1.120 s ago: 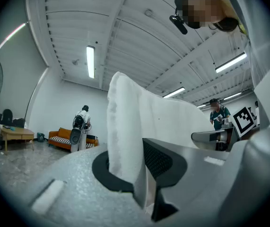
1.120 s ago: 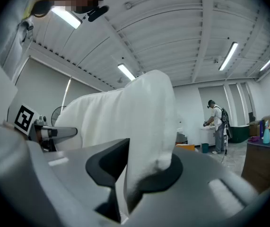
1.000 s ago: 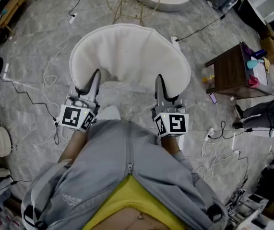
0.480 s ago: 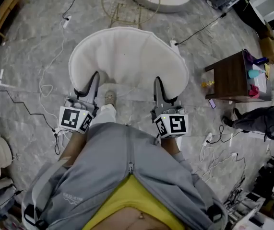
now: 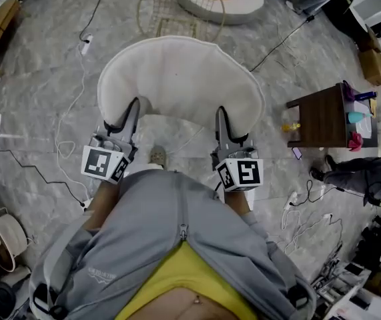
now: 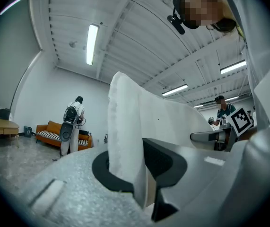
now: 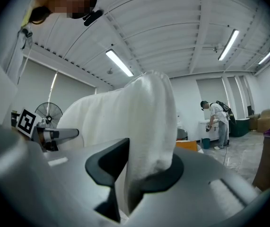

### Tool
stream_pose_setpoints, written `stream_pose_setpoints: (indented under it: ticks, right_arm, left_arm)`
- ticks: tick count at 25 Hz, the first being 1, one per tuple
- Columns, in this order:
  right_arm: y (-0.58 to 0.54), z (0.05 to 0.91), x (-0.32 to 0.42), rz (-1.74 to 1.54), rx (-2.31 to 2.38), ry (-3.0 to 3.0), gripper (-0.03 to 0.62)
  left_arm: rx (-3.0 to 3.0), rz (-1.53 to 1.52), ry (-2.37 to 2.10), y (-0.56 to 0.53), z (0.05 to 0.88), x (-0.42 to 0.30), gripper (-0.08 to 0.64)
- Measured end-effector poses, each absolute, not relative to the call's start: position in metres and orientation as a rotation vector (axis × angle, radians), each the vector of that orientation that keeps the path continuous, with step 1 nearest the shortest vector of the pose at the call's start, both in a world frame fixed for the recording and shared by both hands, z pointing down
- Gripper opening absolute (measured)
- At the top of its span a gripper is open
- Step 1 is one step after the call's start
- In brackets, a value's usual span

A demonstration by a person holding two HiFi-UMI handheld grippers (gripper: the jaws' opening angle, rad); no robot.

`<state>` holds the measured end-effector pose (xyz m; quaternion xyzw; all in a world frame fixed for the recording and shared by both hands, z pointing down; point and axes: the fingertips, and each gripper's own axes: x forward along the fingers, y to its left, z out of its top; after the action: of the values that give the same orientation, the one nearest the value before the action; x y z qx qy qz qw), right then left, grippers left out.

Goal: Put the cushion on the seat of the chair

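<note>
Over the grey marble floor (image 5: 43, 92) a white cushion (image 5: 180, 79) is held out level in front of the person, with no chair under it. The left gripper (image 5: 125, 115) has its jaws clamped on the cushion's near left edge, and the right gripper (image 5: 225, 122) grips the near right edge the same way.

The cushion (image 5: 180, 79) has been carried forward over the floor. The power strip (image 5: 85, 45) ahead of the left gripper's (image 5: 131, 109) jaws has been brought nearer, the wooden desk (image 5: 313, 112) has dropped back beside the right gripper's (image 5: 222, 112) jaws, and a shoe (image 5: 157, 156) has been uncovered behind them.
</note>
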<state>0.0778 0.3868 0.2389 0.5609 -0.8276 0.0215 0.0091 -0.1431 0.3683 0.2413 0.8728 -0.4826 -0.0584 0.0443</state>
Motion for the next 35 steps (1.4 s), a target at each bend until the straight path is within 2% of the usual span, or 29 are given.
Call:
stream_pose_setpoints:
  ticks: [24, 35]
  right_arm:
    - [0.24, 0.228, 0.068, -0.025, 1.77, -2.569, 0.083]
    - [0.095, 0.236, 0.096, 0.005, 1.725, -2.63, 0.083]
  left_arm:
    - [2.683, -0.285, -1.416, 0.224, 0.241, -0.154, 0.067]
    - [2.656, -0.268, -1.487, 0.093, 0.243, -0.127, 0.067]
